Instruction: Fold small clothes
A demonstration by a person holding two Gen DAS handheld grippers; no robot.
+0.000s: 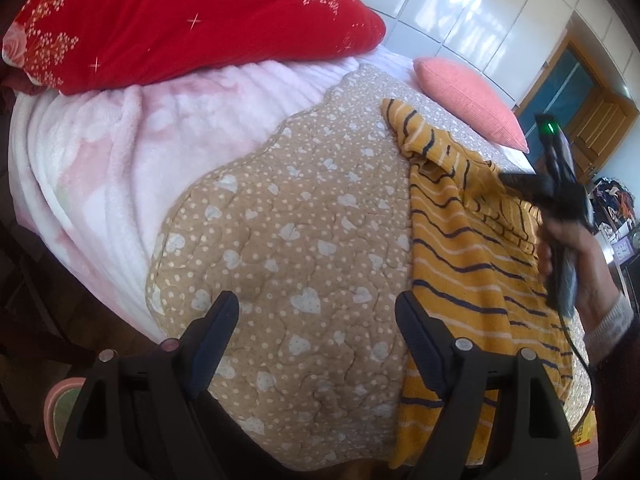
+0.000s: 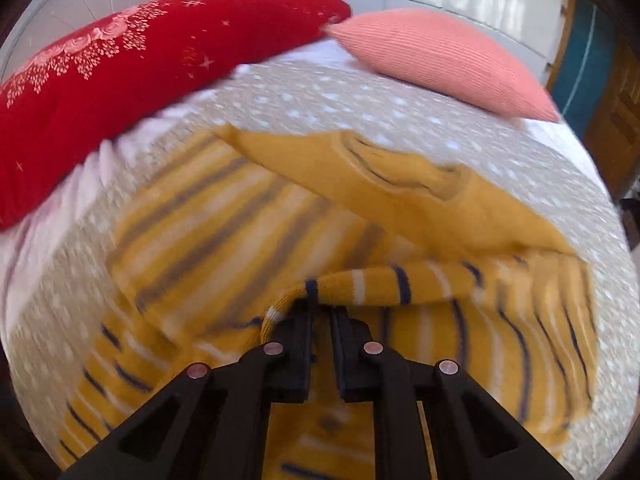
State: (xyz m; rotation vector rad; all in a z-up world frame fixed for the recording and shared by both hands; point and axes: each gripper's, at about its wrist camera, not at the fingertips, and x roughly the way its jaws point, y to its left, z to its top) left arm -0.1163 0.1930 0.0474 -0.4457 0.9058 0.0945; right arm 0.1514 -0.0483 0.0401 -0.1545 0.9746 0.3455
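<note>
Nearest the right wrist camera, the right gripper [image 2: 322, 312] had its fingers [image 2: 298, 344] clamped together on a sleeve [image 2: 372, 280] of the yellow striped sweater [image 2: 224, 216], which lay spread on the tan dotted quilt [image 1: 288, 216] over the bed. In the left wrist view, the left gripper [image 1: 316, 320] hung with its fingers [image 1: 216, 332] wide apart and empty, above the quilt just beside the sweater's edge. Beyond the garment lay the pink fleece blanket [image 1: 104, 152], then the red pillow [image 1: 168, 16] and the coral cushion [image 2: 436, 60] at the far side of the bed.

The step in hand looked like bringing the sleeve across the body. To do it well, the sleeve should be carried low and laid flat along the chest, its cuff kept inside the outline. The free left gripper would probably best pin the near hem so the sweater could not drag across the quilt.
</note>
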